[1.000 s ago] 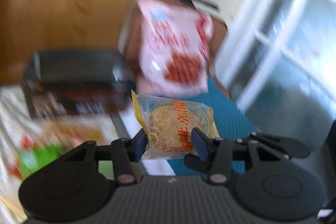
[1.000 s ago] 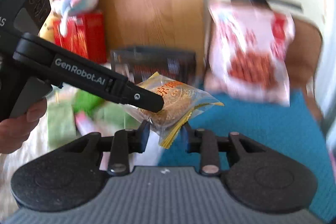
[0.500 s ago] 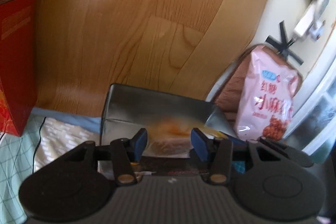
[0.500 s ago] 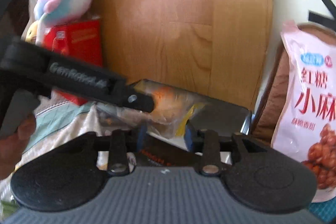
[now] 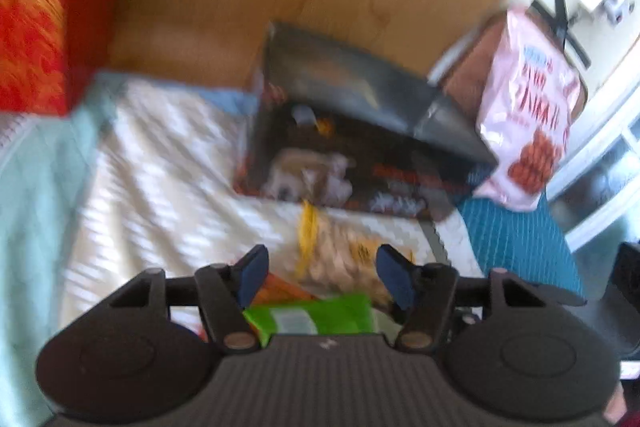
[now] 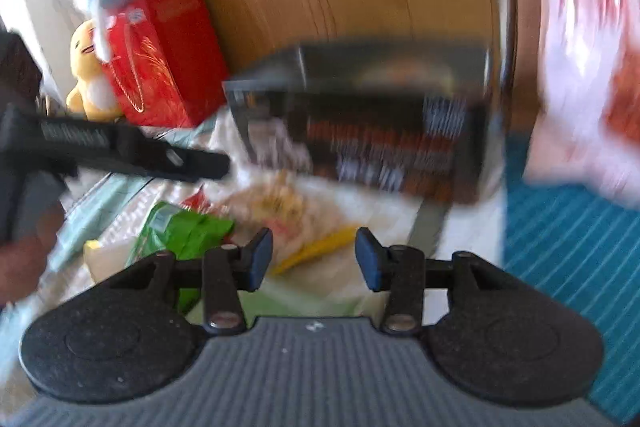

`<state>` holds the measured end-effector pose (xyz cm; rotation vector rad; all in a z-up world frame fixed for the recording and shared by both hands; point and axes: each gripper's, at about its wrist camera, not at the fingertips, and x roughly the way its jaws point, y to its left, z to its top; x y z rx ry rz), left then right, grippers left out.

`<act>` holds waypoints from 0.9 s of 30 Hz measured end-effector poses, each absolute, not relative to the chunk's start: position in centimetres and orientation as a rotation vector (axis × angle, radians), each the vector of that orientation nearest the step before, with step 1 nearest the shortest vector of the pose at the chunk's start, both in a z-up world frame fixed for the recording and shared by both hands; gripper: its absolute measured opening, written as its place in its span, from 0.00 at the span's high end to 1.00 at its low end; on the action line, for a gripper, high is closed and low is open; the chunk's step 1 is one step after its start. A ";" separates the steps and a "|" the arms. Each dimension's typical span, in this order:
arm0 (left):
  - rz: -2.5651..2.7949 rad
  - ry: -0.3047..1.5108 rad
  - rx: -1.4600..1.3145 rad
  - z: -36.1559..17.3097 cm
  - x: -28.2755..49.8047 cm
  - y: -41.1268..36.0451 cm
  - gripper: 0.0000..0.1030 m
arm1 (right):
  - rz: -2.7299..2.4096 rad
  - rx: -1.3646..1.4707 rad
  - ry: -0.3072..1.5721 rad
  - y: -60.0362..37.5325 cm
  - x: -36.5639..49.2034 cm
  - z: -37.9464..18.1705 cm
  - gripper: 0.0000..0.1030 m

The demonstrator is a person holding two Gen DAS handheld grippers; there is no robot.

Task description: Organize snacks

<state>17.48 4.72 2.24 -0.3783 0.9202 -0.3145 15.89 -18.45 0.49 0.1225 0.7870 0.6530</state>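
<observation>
Both tools are spread wide and hold nothing: the left tool (image 5: 320, 277) and right tool (image 6: 314, 259) hover just above loose packets on the bed (image 5: 160, 163), probably choosing one. Nearest lie a green packet (image 5: 316, 317) and a clear noodle-cake packet (image 5: 340, 255). Beyond stands the open black box (image 5: 360, 147), likely their destination. Its contents blur; the pink bag (image 5: 528, 115) is smeared.
</observation>
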 end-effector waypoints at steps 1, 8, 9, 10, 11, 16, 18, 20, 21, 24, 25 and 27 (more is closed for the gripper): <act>-0.340 0.940 -0.378 1.8 17.8 3.9 0.53 | 0.652 0.195 0.804 -18.8 16.1 0.0 0.58; -0.435 0.907 -0.311 4.4 15.7 -0.4 0.74 | 0.541 0.235 0.752 -21.6 13.3 1.5 0.82; -0.447 0.897 -0.309 4.9 15.1 -0.8 0.74 | 0.539 0.251 0.740 -22.6 12.6 2.0 0.84; -0.472 0.891 -0.320 5.2 14.3 -1.0 0.74 | 0.538 0.261 0.721 -23.6 11.7 2.7 0.85; -0.492 0.890 -0.330 5.4 13.7 -1.8 0.74 | 0.536 0.256 0.697 -24.5 11.2 3.1 0.85; -0.581 0.880 -0.288 5.5 9.0 -5.8 0.74 | 0.488 0.178 0.604 -27.6 4.4 4.1 0.85; -0.622 0.892 -0.253 5.0 7.1 -7.5 0.73 | 0.457 0.169 0.594 -28.2 2.8 3.3 0.85; -0.644 0.890 -0.209 4.5 5.4 -8.8 0.73 | 0.427 0.168 0.588 -28.9 0.9 2.3 0.84; -0.657 0.885 -0.182 4.3 4.5 -9.2 0.72 | 0.415 0.172 0.590 -29.2 0.0 1.7 0.82; -0.685 0.884 -0.158 4.0 2.6 -9.7 0.63 | 0.409 0.193 0.623 -30.0 -2.3 -0.1 0.75; -0.691 0.879 -0.164 4.2 1.6 -9.0 0.60 | 0.397 0.203 0.629 -30.3 -3.0 -0.5 0.65; -0.688 0.868 -0.176 4.5 0.7 -8.5 0.56 | 0.364 0.225 0.627 -30.9 -4.3 -1.0 0.60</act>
